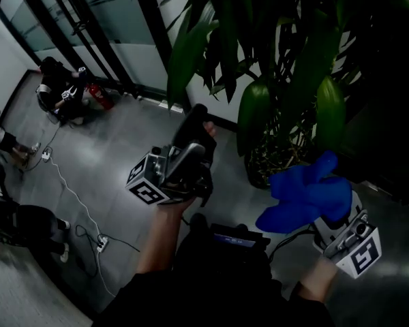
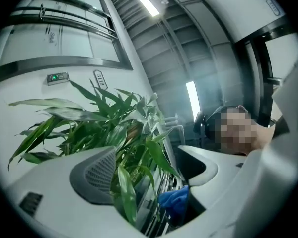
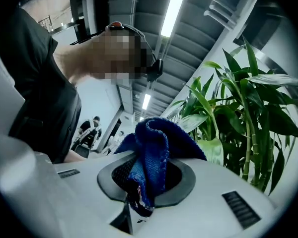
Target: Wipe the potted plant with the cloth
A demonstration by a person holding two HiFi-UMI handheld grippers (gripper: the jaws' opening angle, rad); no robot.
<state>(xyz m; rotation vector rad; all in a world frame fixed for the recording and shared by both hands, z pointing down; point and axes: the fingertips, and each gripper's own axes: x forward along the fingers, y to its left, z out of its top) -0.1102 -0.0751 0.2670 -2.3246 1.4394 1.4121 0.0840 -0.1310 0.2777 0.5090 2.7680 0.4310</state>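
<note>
The potted plant [image 1: 286, 53] has long green leaves and thin stalks, and its dark pot [image 1: 269, 165] stands on the grey floor by the wall. My right gripper [image 1: 327, 218] is at the lower right, just in front of the pot, shut on a bunched blue cloth [image 1: 307, 195]. In the right gripper view the cloth [image 3: 151, 155] is pinched between the jaws of my right gripper [image 3: 146, 177], with the plant [image 3: 238, 118] to the right. My left gripper [image 1: 194, 125] is held left of the plant and is open. In its own view, leaves [image 2: 126, 195] and the cloth [image 2: 173, 200] show between the jaws of my left gripper [image 2: 149, 177].
Glass doors [image 1: 88, 26] run along the back left. A red fire extinguisher [image 1: 101, 99] and a crouching person [image 1: 58, 90] are by them. Cables and a power strip [image 1: 101, 240] lie on the floor at left. A dark device [image 1: 235, 238] hangs at the person's waist.
</note>
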